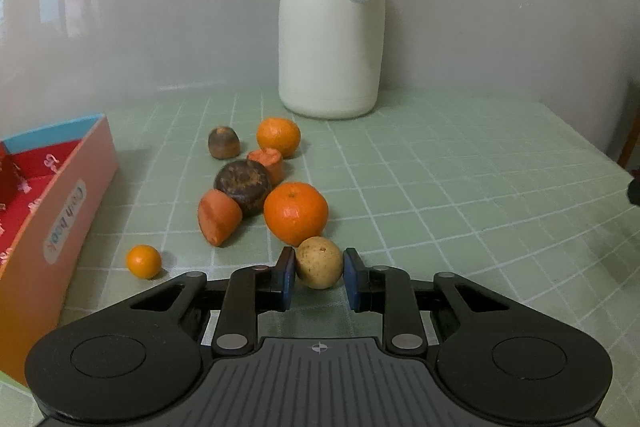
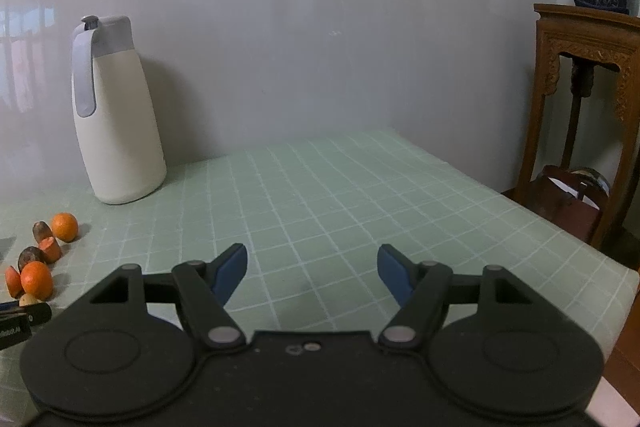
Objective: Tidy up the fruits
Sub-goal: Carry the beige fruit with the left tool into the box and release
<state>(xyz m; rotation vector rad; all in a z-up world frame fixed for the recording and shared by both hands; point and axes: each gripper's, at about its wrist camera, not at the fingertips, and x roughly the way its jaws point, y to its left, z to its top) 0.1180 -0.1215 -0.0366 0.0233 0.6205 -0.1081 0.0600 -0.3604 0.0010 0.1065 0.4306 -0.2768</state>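
Observation:
My left gripper [image 1: 319,273] is shut on a small tan round fruit [image 1: 319,262] low over the green checked tablecloth. Just beyond it lie a large orange [image 1: 295,213], two orange-red cut pieces [image 1: 218,221] [image 1: 267,161], two dark brown fruits [image 1: 242,183] [image 1: 223,143], a second orange [image 1: 278,136] and a tiny orange [image 1: 143,261] to the left. My right gripper [image 2: 312,273] is open and empty over bare cloth. The fruit pile shows in the right wrist view at far left [image 2: 37,279].
An open pink box with a red lining [image 1: 60,195] stands at the left. A white jug with a grey handle [image 1: 332,27] stands against the back wall. A wooden stand [image 2: 584,67] with a potted plant is past the table's right edge [image 2: 560,227].

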